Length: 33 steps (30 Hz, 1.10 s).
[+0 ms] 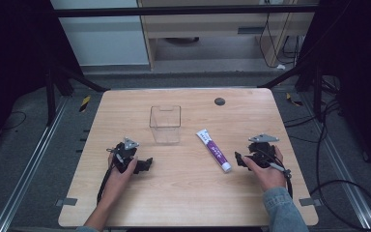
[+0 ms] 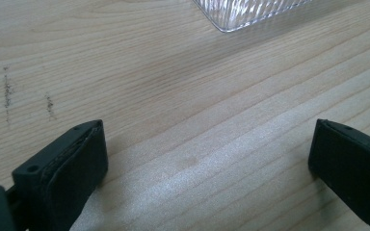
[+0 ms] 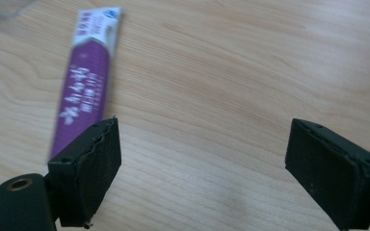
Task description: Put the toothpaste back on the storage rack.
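Note:
A purple and white tube [image 1: 214,150] lies flat on the wooden table [image 1: 183,203], its white cap toward the near right. A clear plastic box [image 1: 165,124] stands empty just left of it. My right gripper [image 1: 240,159] rests on the table right of the tube's cap end, jaws wide apart with bare wood between them; in the right gripper view [image 3: 203,159] the tube [image 3: 84,86] runs up past the left jaw. My left gripper [image 1: 145,165] sits low near the box's front left, open over bare wood [image 2: 207,159], the box's corner [image 2: 243,12] ahead.
A small dark round disc [image 1: 219,101] sits near the table's far edge. Black frame bars and cables surround the table; a floor and cabinet lie beyond. Cables trail from both grippers toward the near edge.

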Available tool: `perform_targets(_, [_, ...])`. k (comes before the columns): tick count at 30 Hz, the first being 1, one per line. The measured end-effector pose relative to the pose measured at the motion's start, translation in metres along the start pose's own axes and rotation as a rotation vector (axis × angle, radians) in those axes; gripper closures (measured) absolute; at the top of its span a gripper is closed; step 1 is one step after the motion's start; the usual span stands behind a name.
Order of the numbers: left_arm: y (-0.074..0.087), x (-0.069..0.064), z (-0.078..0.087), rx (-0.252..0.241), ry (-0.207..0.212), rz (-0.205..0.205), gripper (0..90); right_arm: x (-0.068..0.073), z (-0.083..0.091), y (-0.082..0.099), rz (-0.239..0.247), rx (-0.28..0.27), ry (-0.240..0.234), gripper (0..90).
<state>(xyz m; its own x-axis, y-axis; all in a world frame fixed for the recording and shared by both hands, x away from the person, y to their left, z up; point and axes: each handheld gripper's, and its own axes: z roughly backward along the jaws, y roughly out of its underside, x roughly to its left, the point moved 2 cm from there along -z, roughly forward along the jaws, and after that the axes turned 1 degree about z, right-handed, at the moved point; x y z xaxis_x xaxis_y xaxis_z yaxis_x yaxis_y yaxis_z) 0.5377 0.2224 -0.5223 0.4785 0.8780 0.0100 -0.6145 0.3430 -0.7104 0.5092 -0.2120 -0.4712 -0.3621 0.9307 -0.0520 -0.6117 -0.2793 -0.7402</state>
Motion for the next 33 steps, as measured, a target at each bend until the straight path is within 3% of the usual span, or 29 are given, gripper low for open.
perform_targets(5, [0.000, -0.001, 0.000, 0.001, -0.005, 0.007, 0.0, 0.014, 0.007, -0.018, 0.062, 0.018, -0.051, 16.6])
perform_targets(8, [0.000, -0.001, 0.000, 0.001, -0.007, 0.008, 0.0, 0.030, 0.007, -0.035, 0.094, 0.045, -0.117, 22.6])
perform_targets(14, [0.000, -0.001, 0.000, -0.001, -0.007, 0.011, 0.0, 0.051, -0.012, -0.048, 0.139, 0.095, -0.185, 27.4])
perform_targets(21, [0.000, -0.001, 0.000, -0.001, -0.007, 0.011, 0.0, 0.060, -0.029, -0.057, 0.145, 0.143, -0.204, 33.2])
perform_targets(26, [0.000, -0.001, 0.000, -0.002, -0.007, 0.013, 0.0, 0.064, -0.041, -0.067, 0.151, 0.163, -0.232, 42.2])
perform_targets(33, [0.000, -0.001, 0.000, -0.002, -0.006, 0.013, 0.0, 0.068, -0.056, -0.071, 0.153, 0.222, -0.224, 38.6])
